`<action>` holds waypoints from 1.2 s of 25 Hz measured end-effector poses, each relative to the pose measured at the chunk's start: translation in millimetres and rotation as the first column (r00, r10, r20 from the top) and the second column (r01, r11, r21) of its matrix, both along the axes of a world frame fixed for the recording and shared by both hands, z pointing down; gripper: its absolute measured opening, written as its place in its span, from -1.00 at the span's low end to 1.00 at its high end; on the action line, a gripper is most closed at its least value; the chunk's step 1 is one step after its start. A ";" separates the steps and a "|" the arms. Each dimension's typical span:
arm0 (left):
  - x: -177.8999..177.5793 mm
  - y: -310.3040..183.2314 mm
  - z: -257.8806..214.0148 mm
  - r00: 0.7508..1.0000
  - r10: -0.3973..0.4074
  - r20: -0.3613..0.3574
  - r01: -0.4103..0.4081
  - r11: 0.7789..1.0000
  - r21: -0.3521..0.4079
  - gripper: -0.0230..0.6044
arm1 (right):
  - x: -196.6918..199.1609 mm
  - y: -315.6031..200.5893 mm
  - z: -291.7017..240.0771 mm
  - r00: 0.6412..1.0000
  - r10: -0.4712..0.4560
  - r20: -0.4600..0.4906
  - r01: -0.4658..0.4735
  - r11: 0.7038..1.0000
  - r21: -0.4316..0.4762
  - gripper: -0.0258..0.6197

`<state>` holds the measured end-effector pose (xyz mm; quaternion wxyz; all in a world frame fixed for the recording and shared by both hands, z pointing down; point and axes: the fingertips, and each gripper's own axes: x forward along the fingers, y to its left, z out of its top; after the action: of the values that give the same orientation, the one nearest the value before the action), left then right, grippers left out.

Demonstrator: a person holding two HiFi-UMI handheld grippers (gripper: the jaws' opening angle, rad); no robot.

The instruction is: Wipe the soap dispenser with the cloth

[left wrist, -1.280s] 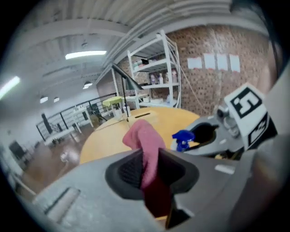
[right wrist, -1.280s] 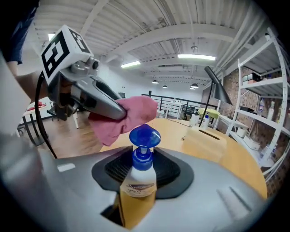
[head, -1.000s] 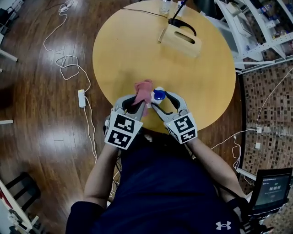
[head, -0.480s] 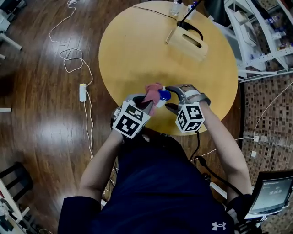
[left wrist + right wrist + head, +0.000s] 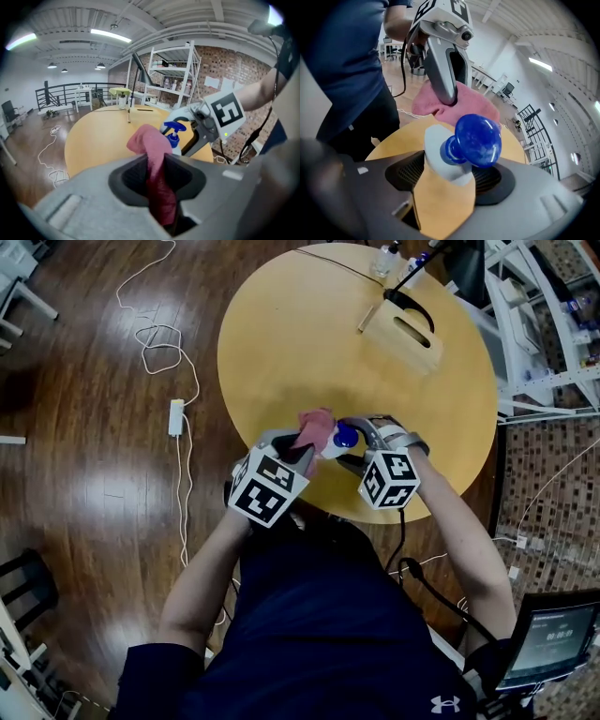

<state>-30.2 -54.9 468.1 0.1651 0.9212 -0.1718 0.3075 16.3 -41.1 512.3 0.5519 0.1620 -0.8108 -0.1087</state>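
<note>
The soap dispenser, a white bottle with a blue pump head, stands near the front edge of the round wooden table. My right gripper straddles it from the right. Its jaws are opening, and the bottle body stands between the pads. My left gripper is shut on a pink cloth. The cloth bunches out past the fingertips and lies against the left side of the dispenser. From the right gripper view, the cloth sits just behind the pump.
A light wooden box with a handle slot lies at the table's far right, beside small bottles. White cables and a power strip lie on the dark wood floor to the left. Metal shelving stands at the right.
The right gripper has rolled over around the dispenser, so its marker cube now faces up, and it has sunk slightly. The left gripper has stayed in place with the cloth.
</note>
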 end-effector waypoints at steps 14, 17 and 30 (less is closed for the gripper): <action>26.3 11.2 12.7 0.997 0.064 0.037 -0.064 0.998 -0.008 -0.64 | -0.4 7.5 -11.2 0.898 0.408 0.162 -0.405 0.913 -0.056 -0.09; 19.7 -1.3 9.7 0.998 0.036 0.048 -0.037 0.999 0.013 -0.64 | -2.1 11.8 -16.1 0.856 0.469 0.215 -0.466 0.882 -0.068 -0.17; -19.4 -45.3 9.3 0.981 -0.194 0.013 0.194 0.981 -0.021 -0.64 | -3.5 16.2 -18.5 0.752 0.591 0.292 -0.601 0.796 -0.064 -0.25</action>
<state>-49.6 -100.2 477.4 0.2036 0.8966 -0.2583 0.2966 12.8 -24.9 493.8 0.4265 0.4357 -0.7881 0.0846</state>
